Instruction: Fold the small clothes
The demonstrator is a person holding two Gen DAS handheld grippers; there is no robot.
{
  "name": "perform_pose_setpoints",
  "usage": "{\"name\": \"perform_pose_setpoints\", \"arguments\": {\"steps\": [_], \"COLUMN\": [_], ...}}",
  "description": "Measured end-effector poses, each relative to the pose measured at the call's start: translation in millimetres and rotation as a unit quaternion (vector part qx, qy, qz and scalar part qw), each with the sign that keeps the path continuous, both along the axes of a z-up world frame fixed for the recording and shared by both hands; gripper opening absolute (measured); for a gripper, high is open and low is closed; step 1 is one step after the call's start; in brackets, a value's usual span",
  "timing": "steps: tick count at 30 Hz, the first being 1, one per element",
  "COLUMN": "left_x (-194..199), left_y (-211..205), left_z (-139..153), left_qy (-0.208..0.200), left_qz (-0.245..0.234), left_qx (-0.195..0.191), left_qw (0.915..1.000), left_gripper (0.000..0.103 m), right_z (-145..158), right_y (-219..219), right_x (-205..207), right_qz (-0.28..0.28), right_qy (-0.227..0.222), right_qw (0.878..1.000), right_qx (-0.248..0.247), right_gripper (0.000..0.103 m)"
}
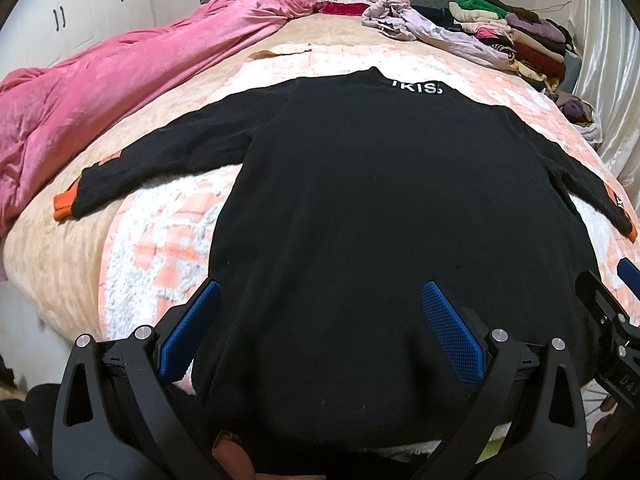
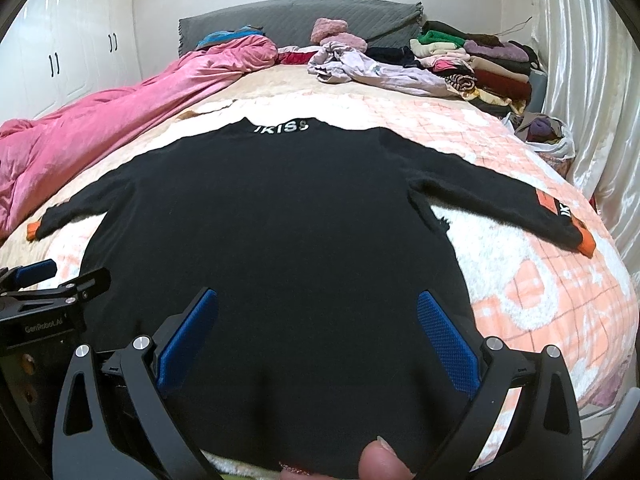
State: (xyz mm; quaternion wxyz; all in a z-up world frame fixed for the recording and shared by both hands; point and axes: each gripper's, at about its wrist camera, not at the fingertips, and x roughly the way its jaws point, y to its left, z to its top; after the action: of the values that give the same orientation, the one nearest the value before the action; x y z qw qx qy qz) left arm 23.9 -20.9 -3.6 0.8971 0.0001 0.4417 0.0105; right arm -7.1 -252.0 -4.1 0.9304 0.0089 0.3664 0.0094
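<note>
Through my left wrist camera, the black sweater [image 1: 360,208] lay flat across the checked blanket [image 1: 168,240], collar at twelve o'clock, hem at six, sleeves stretched toward nine and three. My left gripper [image 1: 320,320] hung over the hem with its fingers spread wide, pinching nothing. The right gripper's tip showed at four o'clock. A pink quilt [image 1: 120,80] was heaped at ten o'clock, and a pile of folded clothes [image 1: 512,36] sat at one o'clock.

Through my right wrist camera, the sweater [image 2: 280,220] filled the middle, its orange cuff [image 2: 586,246] out at three o'clock. My right gripper [image 2: 318,318] hovered over the hem, also spread and empty; my fingertip [image 2: 382,460] showed at six.

I judged the garment laid out and folding not yet begun. The next move probably called for each gripper to take a sleeve and carry it inward over the body.
</note>
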Motion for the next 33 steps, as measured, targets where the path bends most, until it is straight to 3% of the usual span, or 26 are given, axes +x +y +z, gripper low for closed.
{"name": "perform_pose_setpoints", "arguments": {"steps": [19,33], "left_x": [71,117], "left_y": [-30,-63], "left_z": [4,-8], "left_qy": [0.008,0.020], "left_qz": [-0.013,-0.053], "left_qx": [0.001,0.014], "left_qw": [0.9999,0.9983], "left_gripper": [0.095,0.095], "right_z": [10,4], "right_y": [-48,-117], "right_x": [66,108], "right_qz": [-0.038,-0.119], "right_qy": [-0.016,-0.011], "right_qw": [0.999,0.993], "right_qx": [-0.002,-0.004], "right_gripper": [0.099,0.099]}}
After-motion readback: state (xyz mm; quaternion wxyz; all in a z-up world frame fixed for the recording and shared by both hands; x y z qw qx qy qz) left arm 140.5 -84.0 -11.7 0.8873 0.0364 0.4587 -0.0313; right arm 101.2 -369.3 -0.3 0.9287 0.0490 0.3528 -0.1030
